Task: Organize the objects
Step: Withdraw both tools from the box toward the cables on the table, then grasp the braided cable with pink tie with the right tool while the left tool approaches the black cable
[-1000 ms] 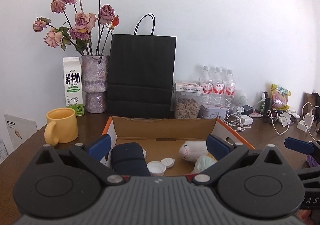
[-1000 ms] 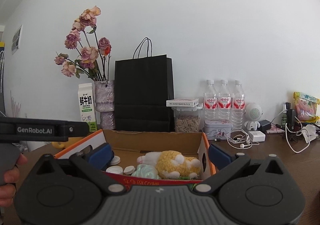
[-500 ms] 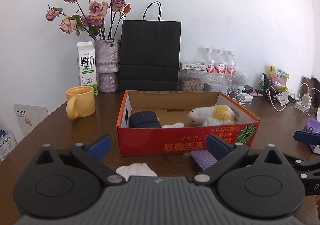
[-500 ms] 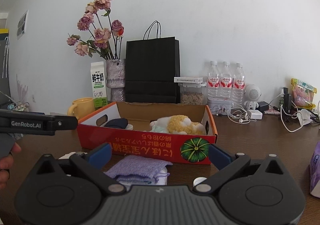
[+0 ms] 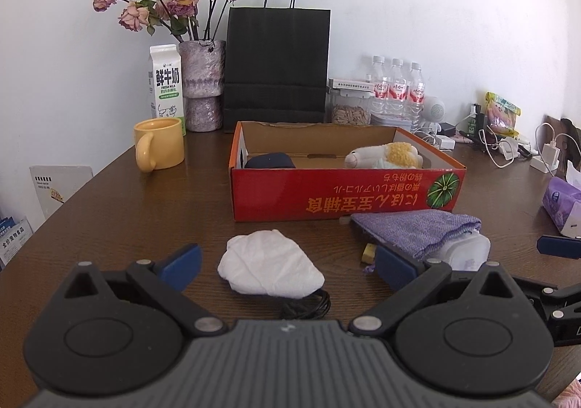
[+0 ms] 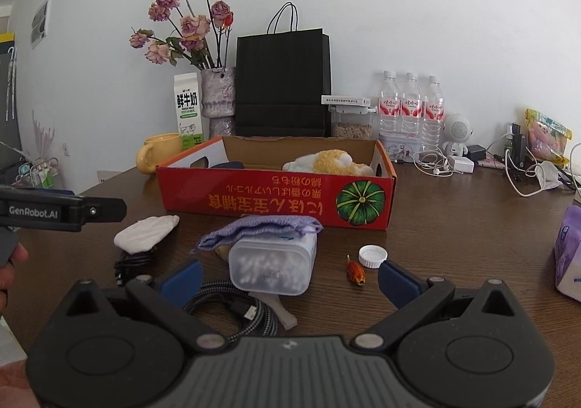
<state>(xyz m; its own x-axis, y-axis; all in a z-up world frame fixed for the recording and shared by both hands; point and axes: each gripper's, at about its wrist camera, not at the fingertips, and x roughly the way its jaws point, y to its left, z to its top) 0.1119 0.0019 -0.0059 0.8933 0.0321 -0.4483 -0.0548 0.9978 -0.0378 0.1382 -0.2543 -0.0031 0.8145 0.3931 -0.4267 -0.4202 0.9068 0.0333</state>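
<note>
Left wrist view: the left gripper (image 5: 287, 264) is hovering above the worktop (image 5: 109, 212) with its fingers (image 5: 180, 262) standing wide apart and holding nothing. Far beyond the left finger, a yellow mug (image 5: 159, 147) is standing beside a milk carton (image 5: 165, 85) and a vase of dried roses (image 5: 200, 85). Between the fingers, a crumpled white cloth (image 5: 268, 265) is lying on the worktop, with a black cable (image 5: 308, 306) touching its near edge. Ahead of the fingers, a red cardboard box (image 5: 345, 195) is sitting open; a dark pouch (image 5: 269, 160) is lying at its left end and a plush toy (image 5: 385, 155) at its right end. Just beyond the right finger, a purple cloth (image 5: 417, 226) is lying in front of the box, draped over a translucent container (image 5: 468, 252).

Right wrist view: the right gripper (image 6: 288, 275) is hovering with its fingers (image 6: 397, 282) spread wide and clamping nothing. Outside the left finger, the white cloth (image 6: 147, 233) is lying well apart from the pads. Between the fingers, the container of cotton swabs (image 6: 272, 264) is lying on its side, the purple cloth (image 6: 259, 229) is covering its far end, and a braided cable (image 6: 239, 313) is coiling in front of it. Nearer the right finger, a small orange item (image 6: 356, 272) and a white bottle cap (image 6: 373, 256) are lying side by side. Far outside the right finger, a purple tissue pack (image 6: 568, 252) is sitting at the frame edge.
</note>
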